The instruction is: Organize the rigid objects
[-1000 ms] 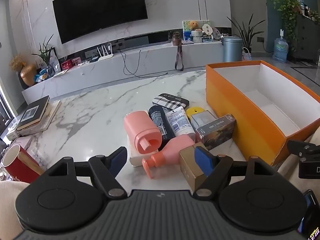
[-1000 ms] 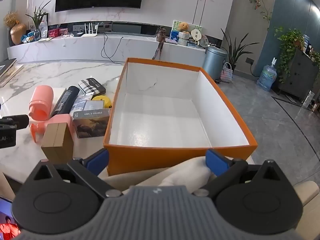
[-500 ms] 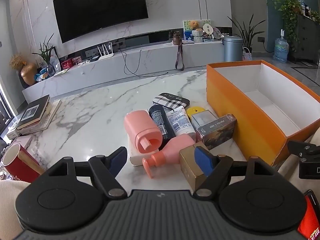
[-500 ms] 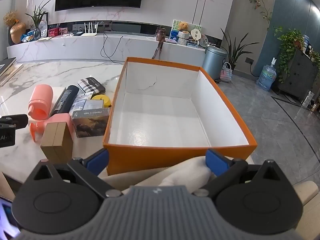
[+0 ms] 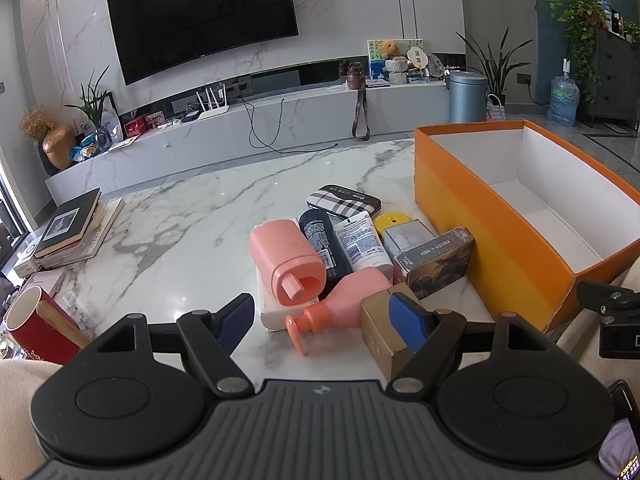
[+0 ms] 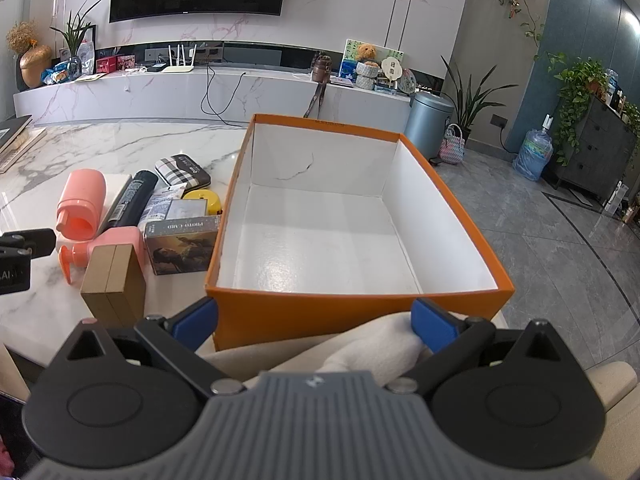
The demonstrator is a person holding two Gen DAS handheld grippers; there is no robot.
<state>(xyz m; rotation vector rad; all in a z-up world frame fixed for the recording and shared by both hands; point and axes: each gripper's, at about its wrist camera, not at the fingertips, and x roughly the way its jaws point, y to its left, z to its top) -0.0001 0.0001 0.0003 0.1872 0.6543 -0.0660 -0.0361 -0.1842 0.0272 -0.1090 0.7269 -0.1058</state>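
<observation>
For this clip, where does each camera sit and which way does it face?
Left wrist: rides the left tool, open, facing across the marble table at the clutter, pink pump bottle nearest; a pale sleeve shows lower left.
Right wrist: rides the right tool, open, facing into the orange box; pale fabric, perhaps a sleeve or cushion, lies between its fingers.
Shared: orange box, pump bottle, gold box, photo card box, and the TV wall.
</observation>
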